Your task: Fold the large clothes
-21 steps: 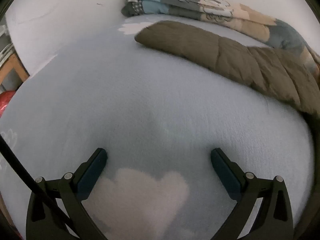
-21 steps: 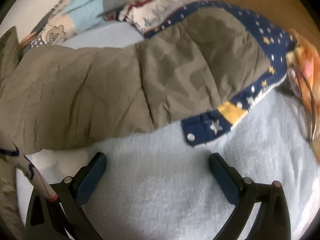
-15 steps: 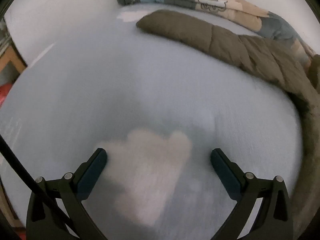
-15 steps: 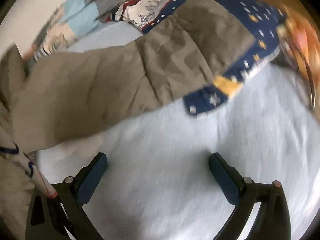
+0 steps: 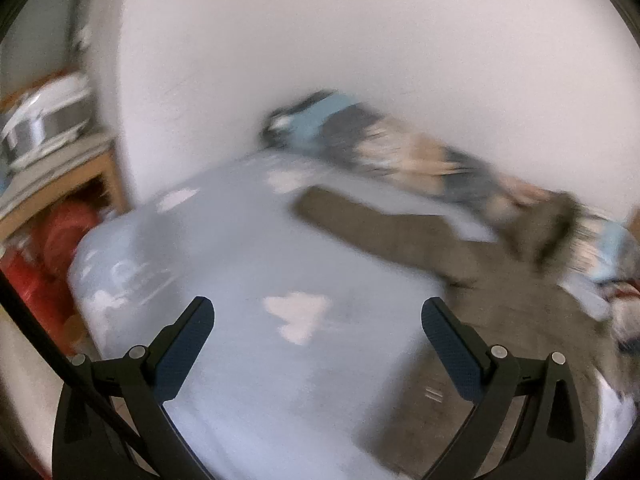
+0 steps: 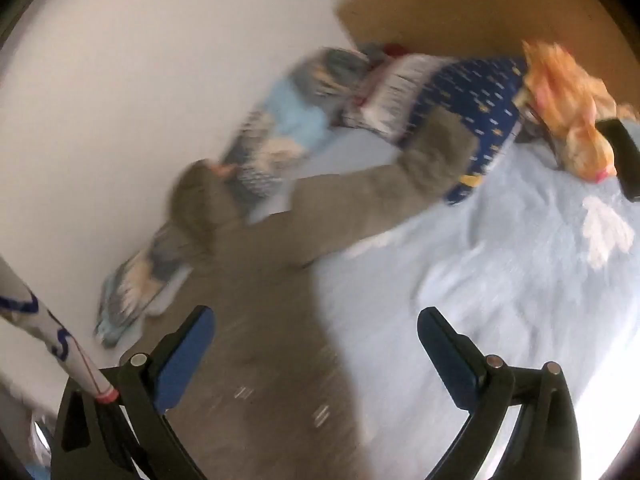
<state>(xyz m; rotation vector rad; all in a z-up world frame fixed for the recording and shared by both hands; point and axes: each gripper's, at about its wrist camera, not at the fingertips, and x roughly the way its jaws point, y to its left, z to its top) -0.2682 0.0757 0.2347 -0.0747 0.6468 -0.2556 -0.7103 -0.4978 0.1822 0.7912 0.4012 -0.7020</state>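
Over the pale blue blanket (image 5: 248,264), left gripper (image 5: 318,322) and right gripper (image 6: 316,330) both spread wide, nothing between the pads, each now far higher above the bed than half a second ago. Olive-brown quilted jacket (image 6: 272,280) laid flat on the blanket with both sleeves out, one sleeve (image 6: 404,184) reaching onto the navy star-print cloth (image 6: 476,92). White wall (image 5: 340,40) and wooden shelf (image 5: 60,184) newly in view; both views blurred.
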